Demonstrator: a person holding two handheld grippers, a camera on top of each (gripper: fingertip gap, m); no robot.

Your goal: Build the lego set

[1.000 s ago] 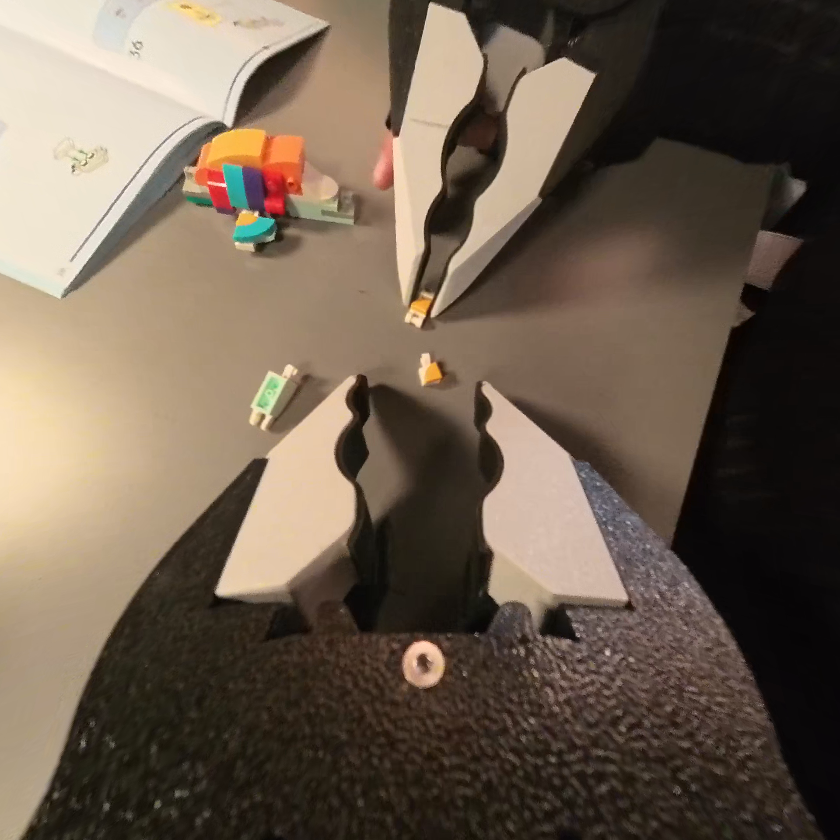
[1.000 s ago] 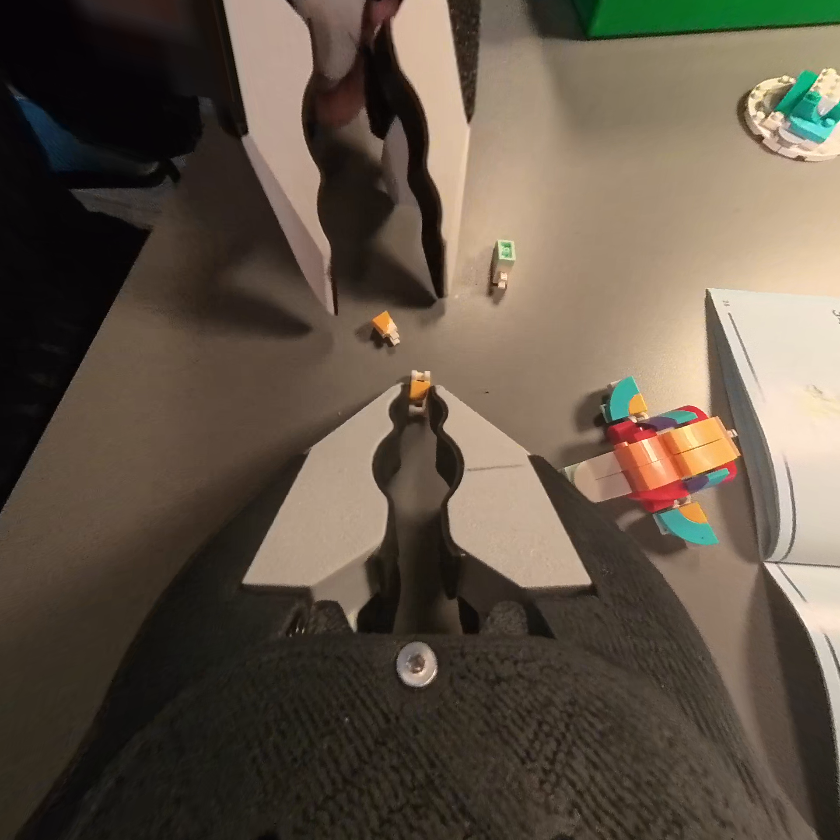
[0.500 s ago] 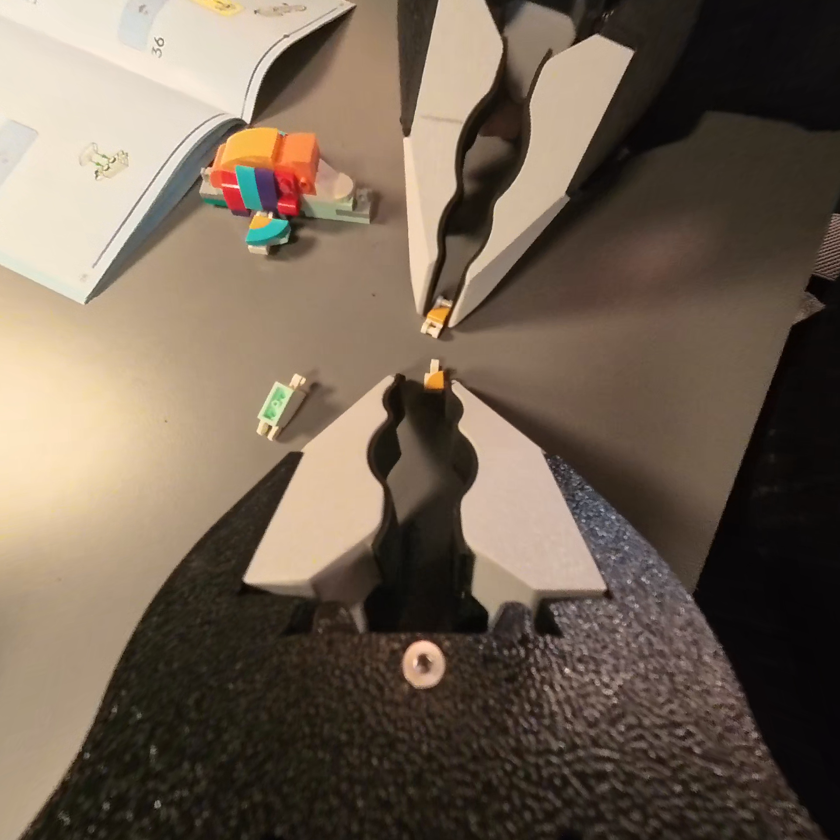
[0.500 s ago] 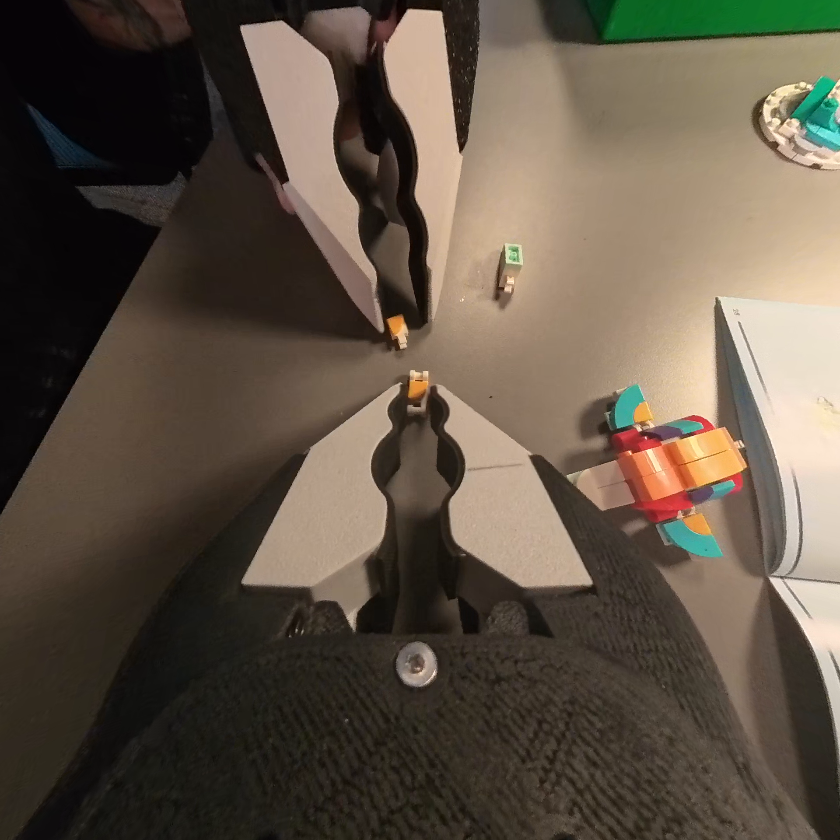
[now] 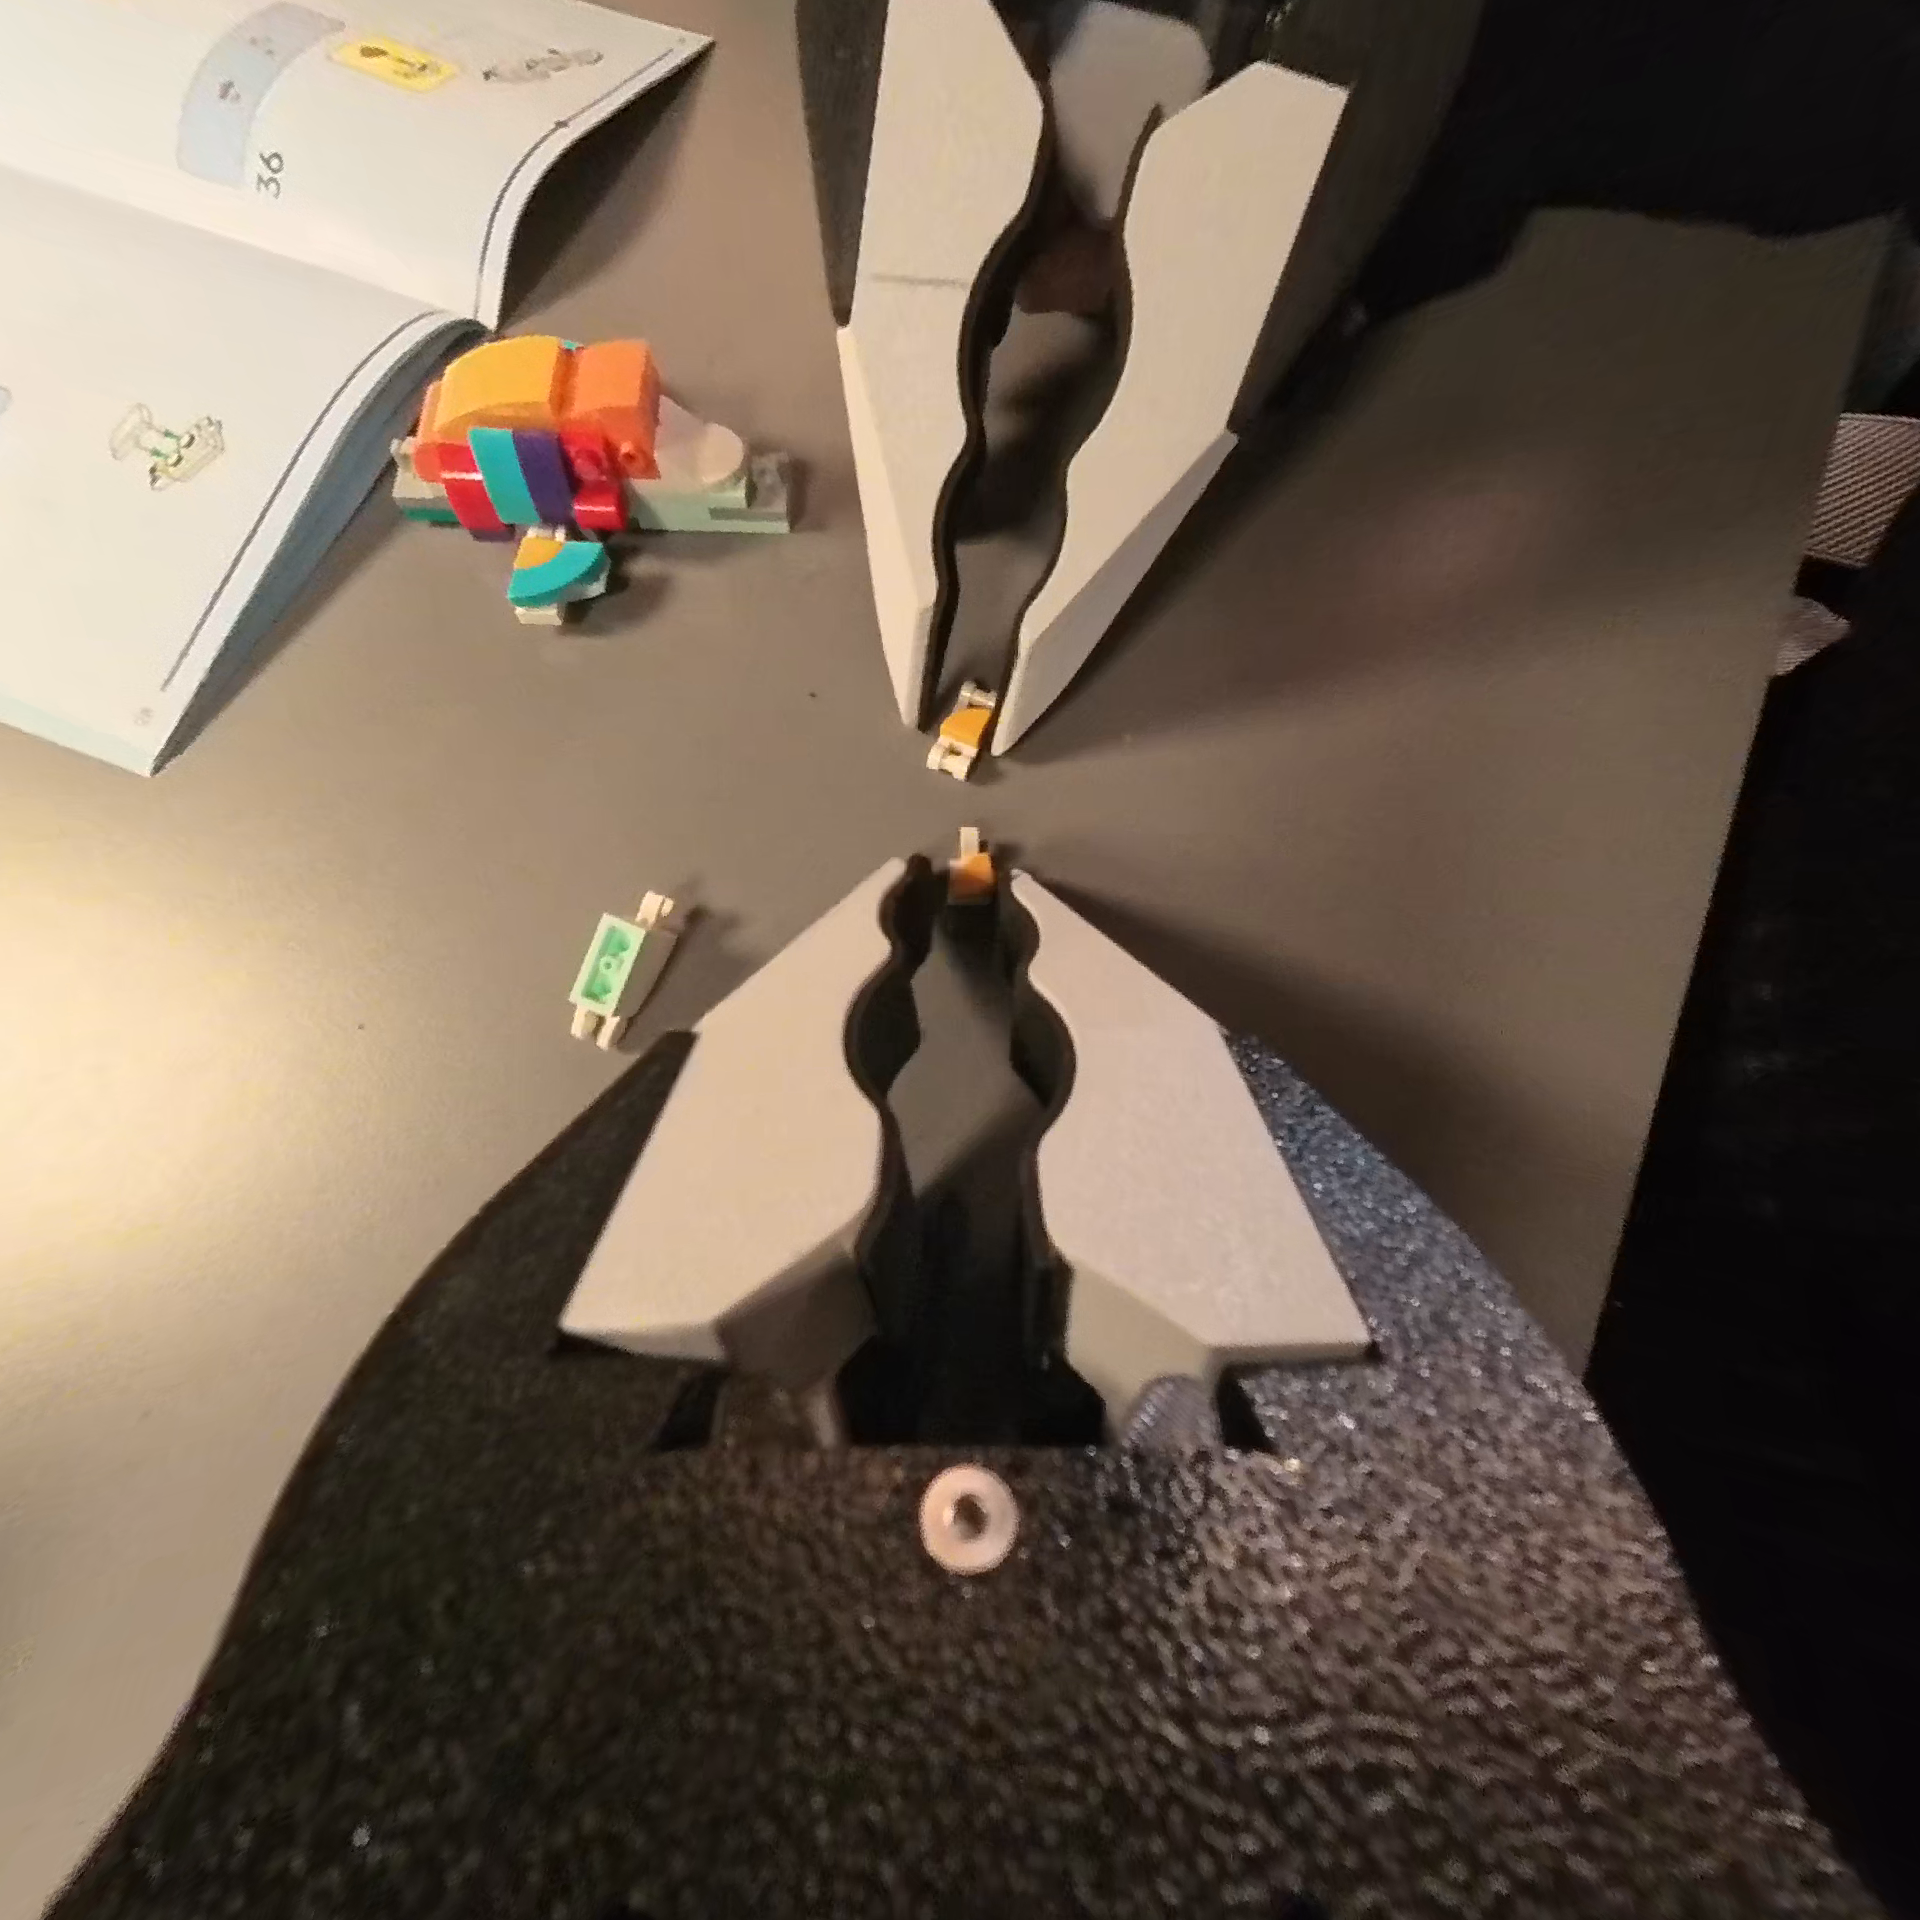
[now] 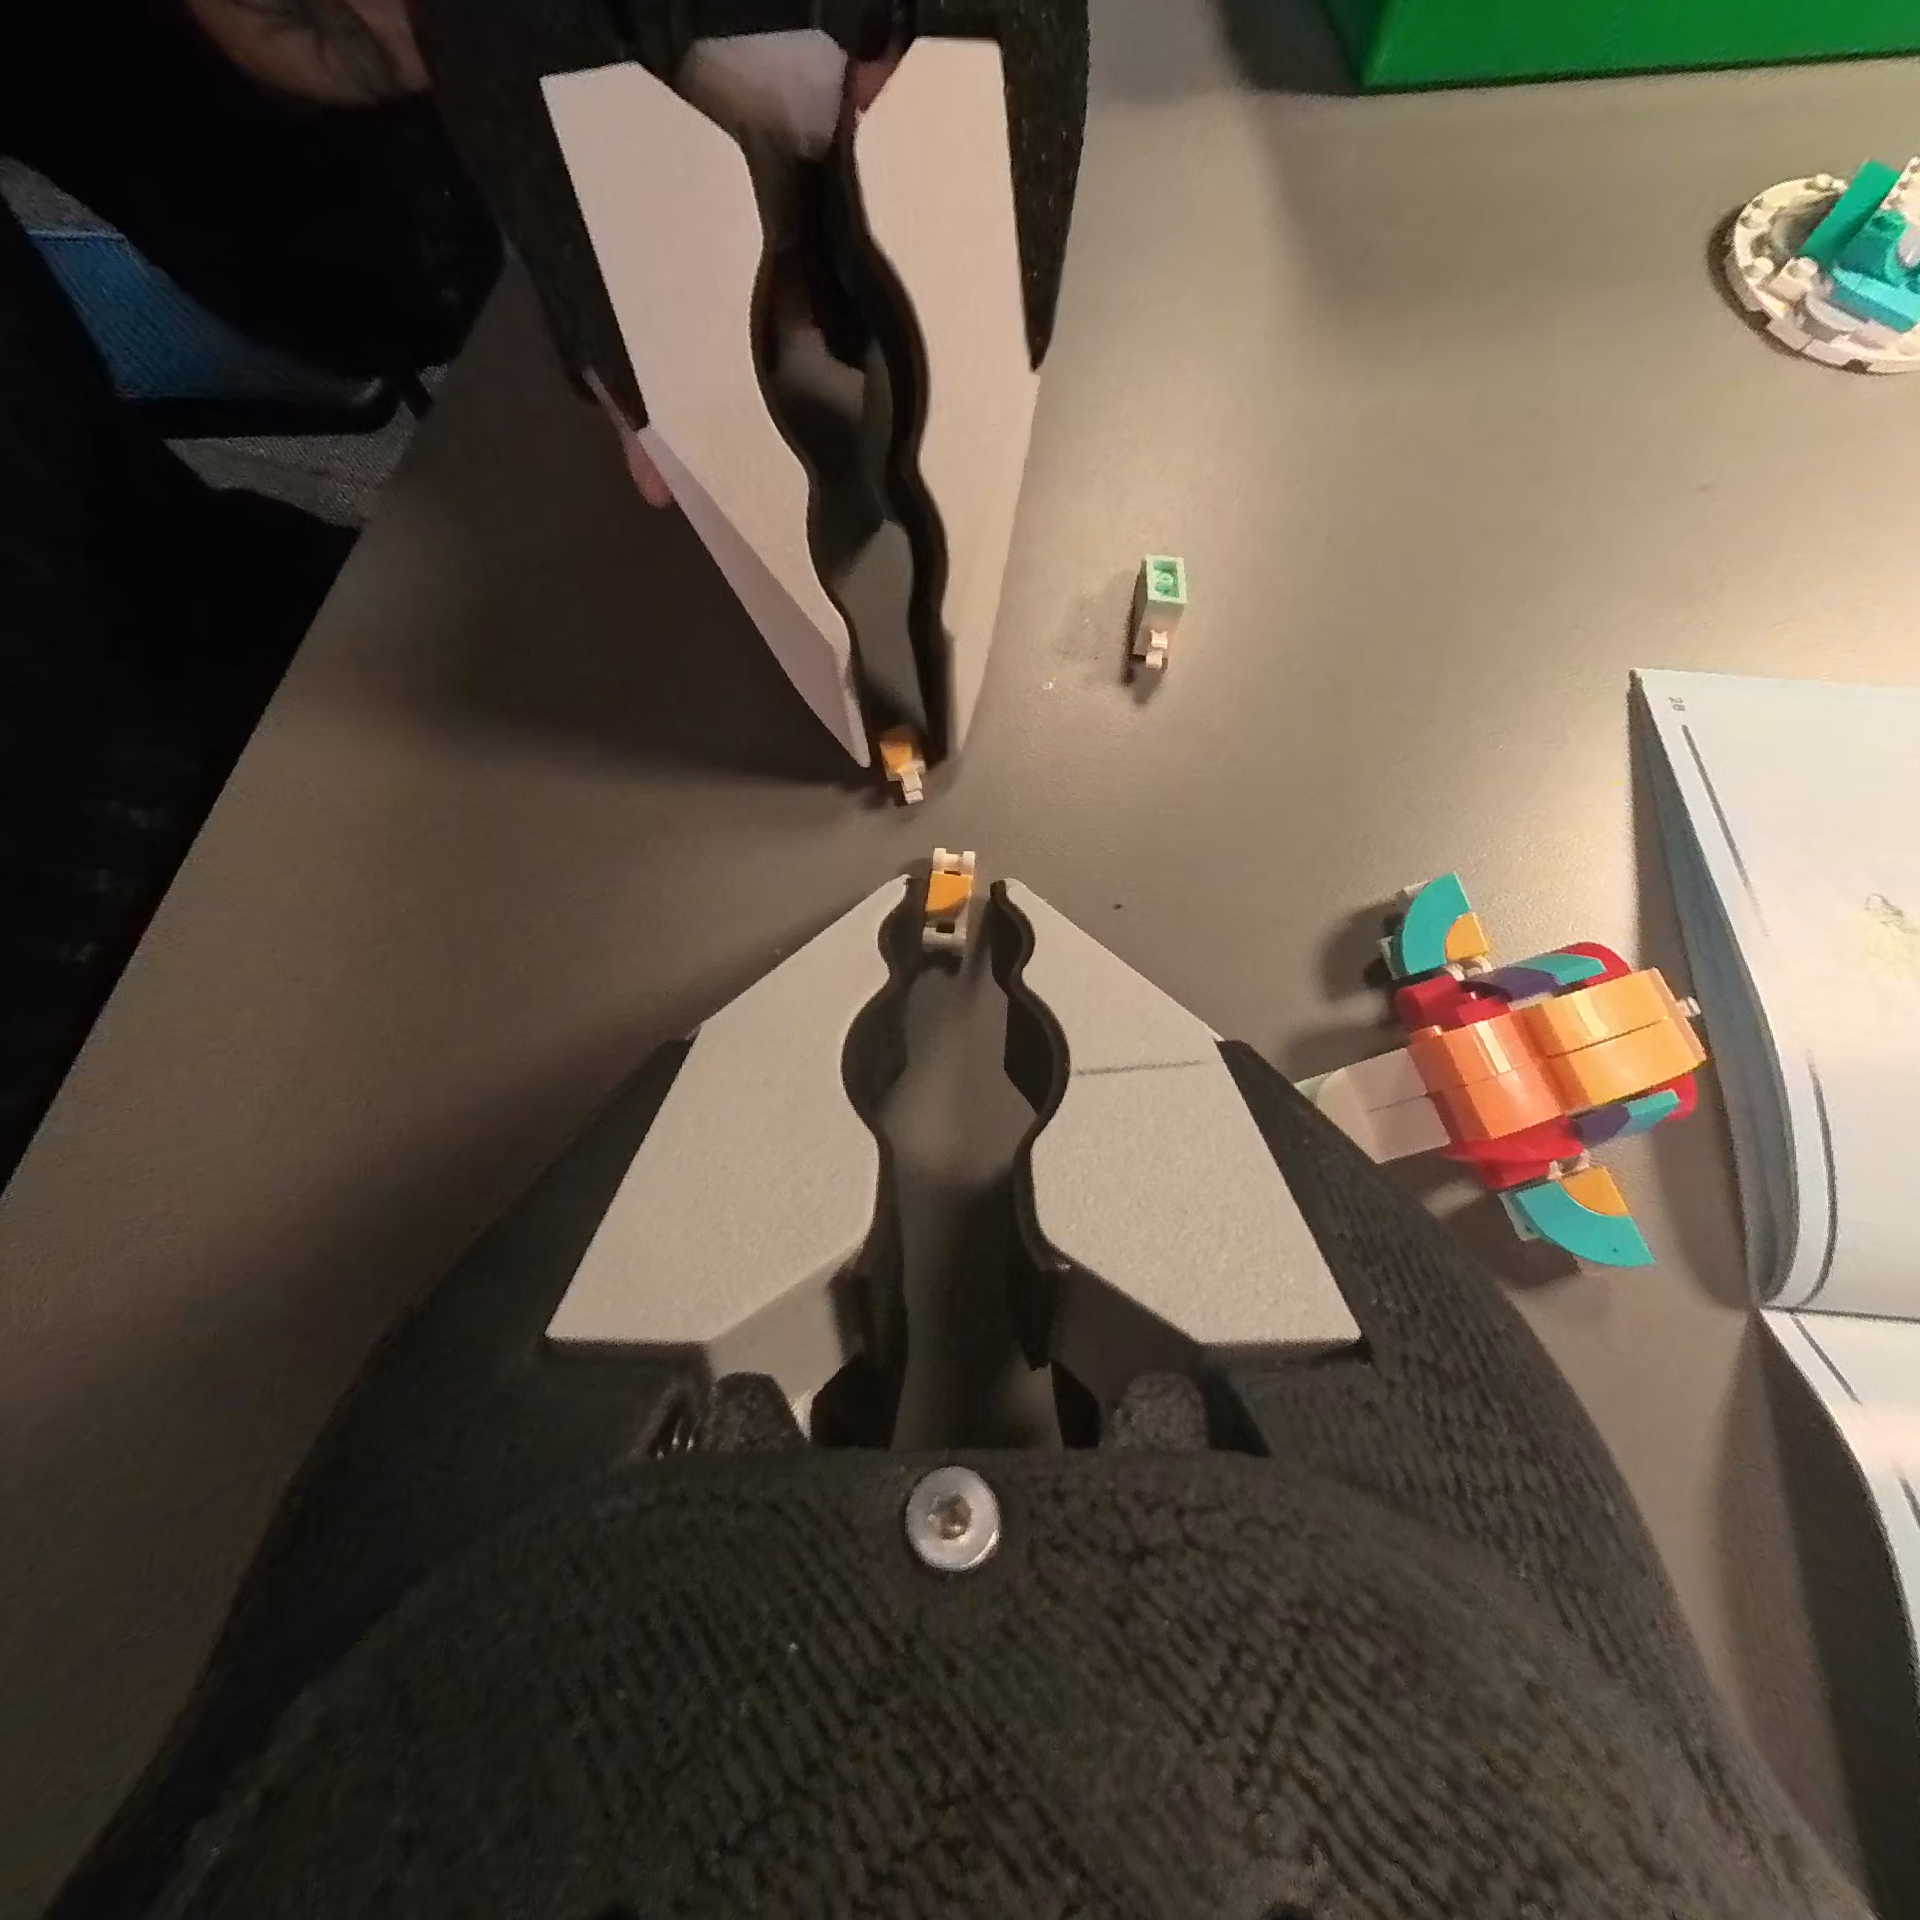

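While the left gripper [image 5: 966, 868] is closing on a small orange piece [image 5: 972, 878] at its fingertips, the left wrist view is showing the right gripper [image 5: 961, 717] opposite, pinching a second orange piece [image 5: 961, 727] just above the table [image 5: 1351, 623]; the two are nearly meeting tip to tip. Far left, the colourful model [image 5: 551, 447] is lying beside an open booklet [image 5: 208, 312] whose printing I am passing over, and a green piece [image 5: 618, 966] is sitting near left.

From the right wrist view, its own jaws are clamping an orange piece [image 6: 948, 899] by its flanks, while the other gripper [image 6: 902, 753] is holding its piece [image 6: 900, 758]; a round white build [image 6: 1829, 281] and a green box [image 6: 1621, 42] are lying far right.

These pieces are looking light, rigid and slick, likely to twist or pop out; gripping the flat sides and leaving the clip ends free seems best. No brand is readable.
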